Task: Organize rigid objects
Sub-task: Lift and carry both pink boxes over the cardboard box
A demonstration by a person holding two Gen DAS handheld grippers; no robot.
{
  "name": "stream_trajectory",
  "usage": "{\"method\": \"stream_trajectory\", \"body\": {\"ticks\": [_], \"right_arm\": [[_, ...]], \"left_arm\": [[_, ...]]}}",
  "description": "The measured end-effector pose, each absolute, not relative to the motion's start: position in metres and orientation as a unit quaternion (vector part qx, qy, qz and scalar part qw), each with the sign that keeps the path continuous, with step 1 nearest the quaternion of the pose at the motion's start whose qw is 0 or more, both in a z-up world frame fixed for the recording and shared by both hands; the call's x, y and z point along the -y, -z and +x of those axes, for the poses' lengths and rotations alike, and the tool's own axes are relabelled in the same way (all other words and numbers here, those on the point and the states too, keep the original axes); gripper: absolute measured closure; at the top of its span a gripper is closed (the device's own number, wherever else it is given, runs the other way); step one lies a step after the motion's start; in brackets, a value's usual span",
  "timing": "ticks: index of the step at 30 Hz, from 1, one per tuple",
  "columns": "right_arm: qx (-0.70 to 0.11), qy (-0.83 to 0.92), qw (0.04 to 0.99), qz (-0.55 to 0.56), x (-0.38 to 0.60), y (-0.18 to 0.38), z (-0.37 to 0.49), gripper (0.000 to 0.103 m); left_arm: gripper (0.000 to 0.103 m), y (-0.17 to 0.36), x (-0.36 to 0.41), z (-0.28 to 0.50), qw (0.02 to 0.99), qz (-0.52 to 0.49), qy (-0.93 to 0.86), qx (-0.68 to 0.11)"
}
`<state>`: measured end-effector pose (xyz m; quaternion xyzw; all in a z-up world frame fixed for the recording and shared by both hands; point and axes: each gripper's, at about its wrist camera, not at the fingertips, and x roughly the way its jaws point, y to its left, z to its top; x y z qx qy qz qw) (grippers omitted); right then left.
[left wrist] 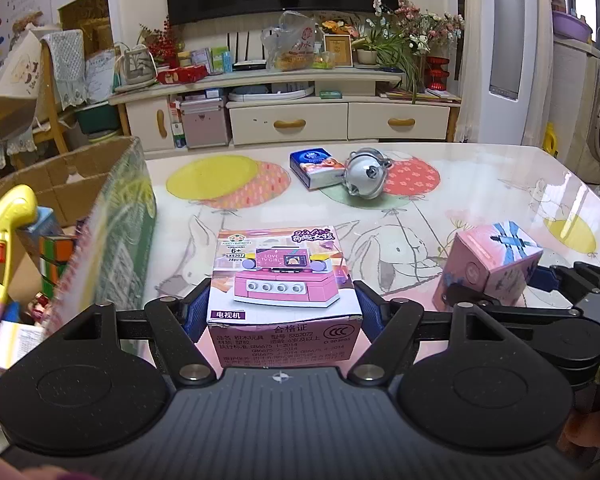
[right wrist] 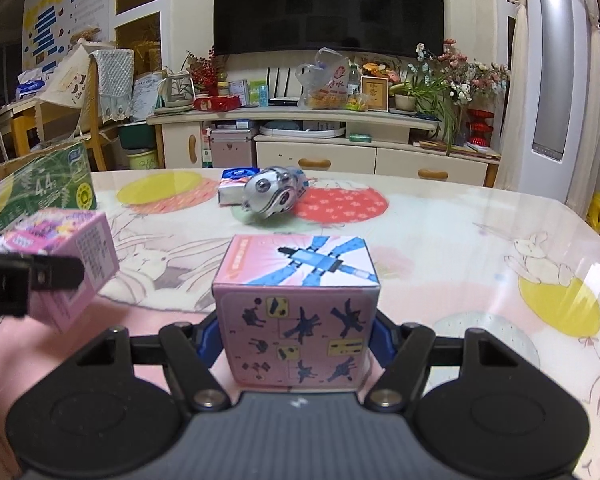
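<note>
- Left wrist view: the left gripper is clamping a square cardboard toy box printed with a pink television set, its blue pads pressing on both sides. The toy box is sitting lifted just beside the open brown cardboard carton with a green printed side, to the carton's right.
- Inside the carton, a yellow plastic toy gun, a multicoloured puzzle cube and other small packets are already lying; what lies deeper cannot be told.
- Further from the carton, on the glossy table with a rabbit-and-balloon print, a blue and white tissue packet and a silver metal ball-shaped toy are touching each other, waiting to be collected.
- Right wrist view: the right gripper is gripping a pink cardboard cube box with a blue figure on top, jaws narrowed onto its two sides. This cube box is well right of the carton.
- Judged from these views, the sorting is partly done: several things are in the carton, two boxes are in hand, and two items are remaining on the table.
</note>
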<state>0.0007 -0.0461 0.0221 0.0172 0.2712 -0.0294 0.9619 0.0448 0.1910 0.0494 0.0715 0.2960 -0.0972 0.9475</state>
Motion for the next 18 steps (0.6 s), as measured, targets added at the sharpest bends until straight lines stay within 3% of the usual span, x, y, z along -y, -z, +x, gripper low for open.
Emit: {"method": "stream_trajectory", "body": {"ticks": [18], "right_arm": [[-0.284, 0.003, 0.959, 0.013, 0.008, -0.063, -0.026, 0.034]], "left_arm": [[0.013, -0.099, -0.224, 0.041, 0.961, 0.052, 0.105, -0.252]]}}
